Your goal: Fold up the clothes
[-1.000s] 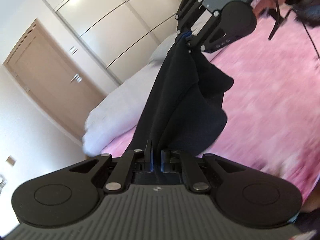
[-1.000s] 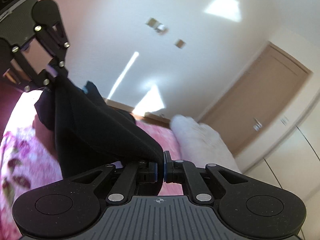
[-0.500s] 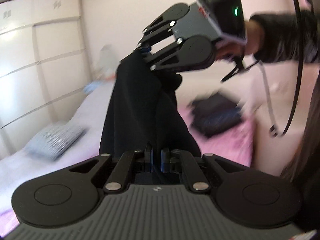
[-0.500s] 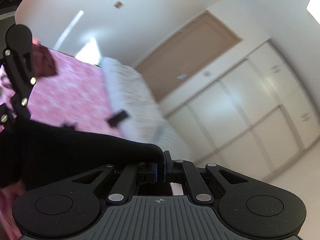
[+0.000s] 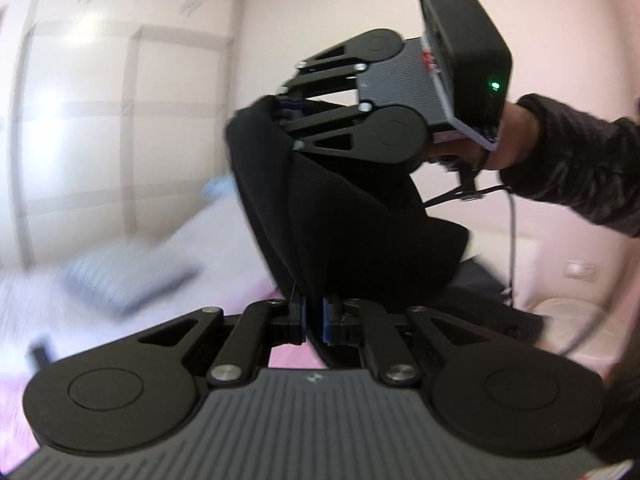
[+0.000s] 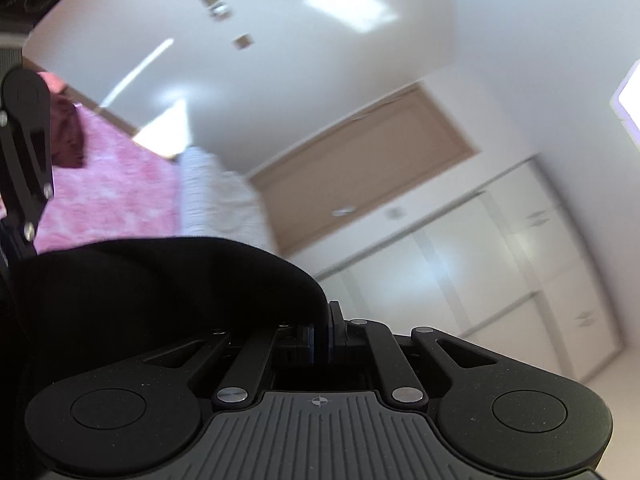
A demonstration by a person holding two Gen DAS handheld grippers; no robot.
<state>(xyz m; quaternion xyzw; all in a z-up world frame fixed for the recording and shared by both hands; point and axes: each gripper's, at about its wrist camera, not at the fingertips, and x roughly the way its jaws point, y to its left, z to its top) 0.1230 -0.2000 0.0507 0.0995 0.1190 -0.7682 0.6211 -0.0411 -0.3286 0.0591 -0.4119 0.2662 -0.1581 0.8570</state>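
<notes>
Left wrist view: left claw (image 5: 314, 320) pinched onto a black garment (image 5: 340, 232), cloth running straight into the blue pads, fingers all but together. Garment rises from there up and a little left to the right claw (image 5: 286, 110), which is also clamped on a bunched edge of it. Right hand (image 5: 508, 136) behind that claw, dark sleeve.

Right wrist view: right claw (image 6: 320, 338) closed on the same black garment (image 6: 160, 280); cloth drapes off to the left, toward the left claw's linkage (image 6: 26, 152) at the frame edge.

Key relation: garment is held in the air, strung between the two claws, none of it seen resting on the bed. Its long axis runs claw to claw, and the span is short with slack folds hanging below, so the two held points are near each other, not stretched apart. Right claw sits above and ahead of the left.

Below: pink bedspread (image 6: 108, 196), white bedding (image 6: 216, 200), a striped pillow (image 5: 128, 276), blurred. Dark pile (image 5: 480, 280) low behind the garment, possibly clothes already folded; cannot tell.

Judgement: mid-fold, edges brought together. Next move likely needs lowering onto the bed while both grips hold. Loose middle may bunch unevenly.
</notes>
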